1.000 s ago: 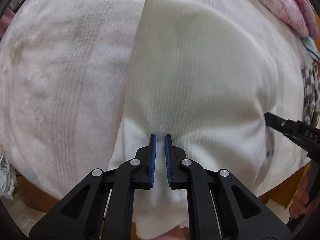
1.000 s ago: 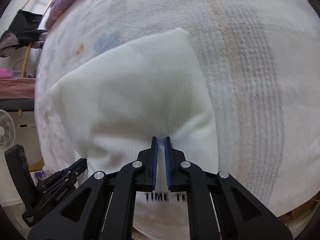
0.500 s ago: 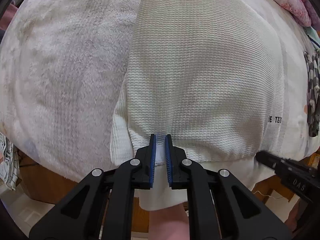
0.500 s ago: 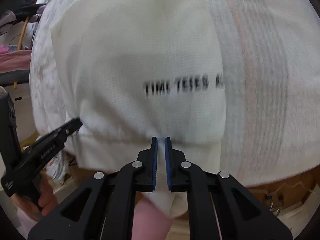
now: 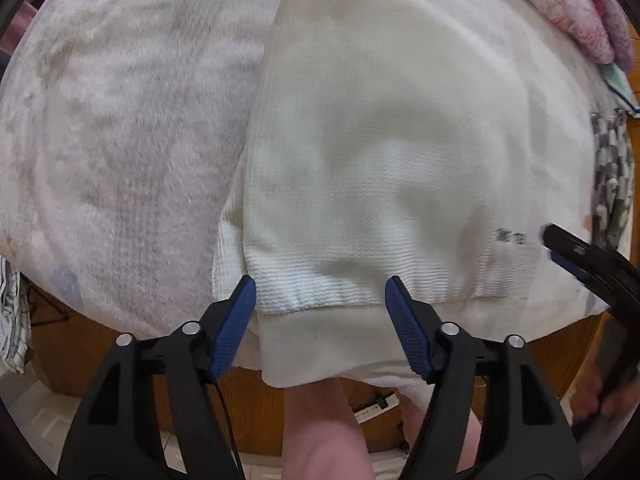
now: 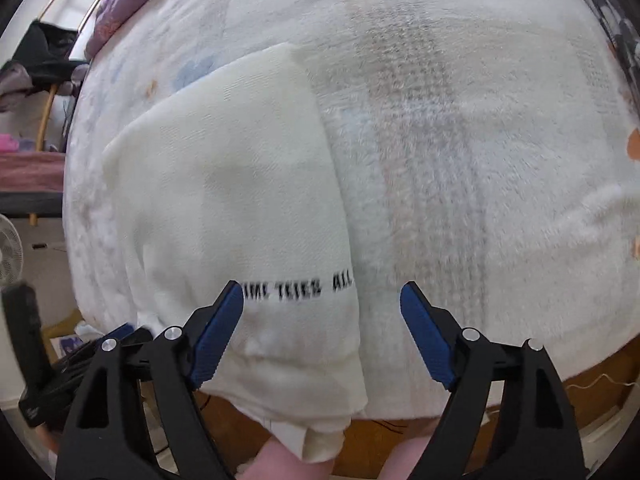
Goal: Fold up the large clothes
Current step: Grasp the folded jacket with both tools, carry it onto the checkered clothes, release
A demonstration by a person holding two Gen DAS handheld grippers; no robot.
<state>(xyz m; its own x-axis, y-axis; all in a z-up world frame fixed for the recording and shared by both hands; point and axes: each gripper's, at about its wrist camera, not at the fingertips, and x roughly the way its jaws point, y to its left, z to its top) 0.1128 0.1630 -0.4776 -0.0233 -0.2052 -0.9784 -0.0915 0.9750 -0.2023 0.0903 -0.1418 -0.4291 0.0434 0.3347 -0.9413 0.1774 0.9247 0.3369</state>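
A cream knit sweater lies folded on the bed, its ribbed hem hanging over the near edge. It also shows in the right wrist view, with black lettering near the hem. My left gripper is open just in front of the hem and holds nothing. My right gripper is open over the sweater's right hem corner and holds nothing. The right gripper's fingers show at the right edge of the left wrist view. The left gripper's fingers show at the lower left of the right wrist view.
The bed is covered by a fuzzy white blanket, which also shows in the right wrist view. Pink bedding lies at the far right corner. A patterned cloth lies at the right. A wooden bed frame runs below.
Both grippers have opened and let go of the sweater's hem. The folded sweater now rests on the bed, and both grippers have drawn back a little toward the near edge.
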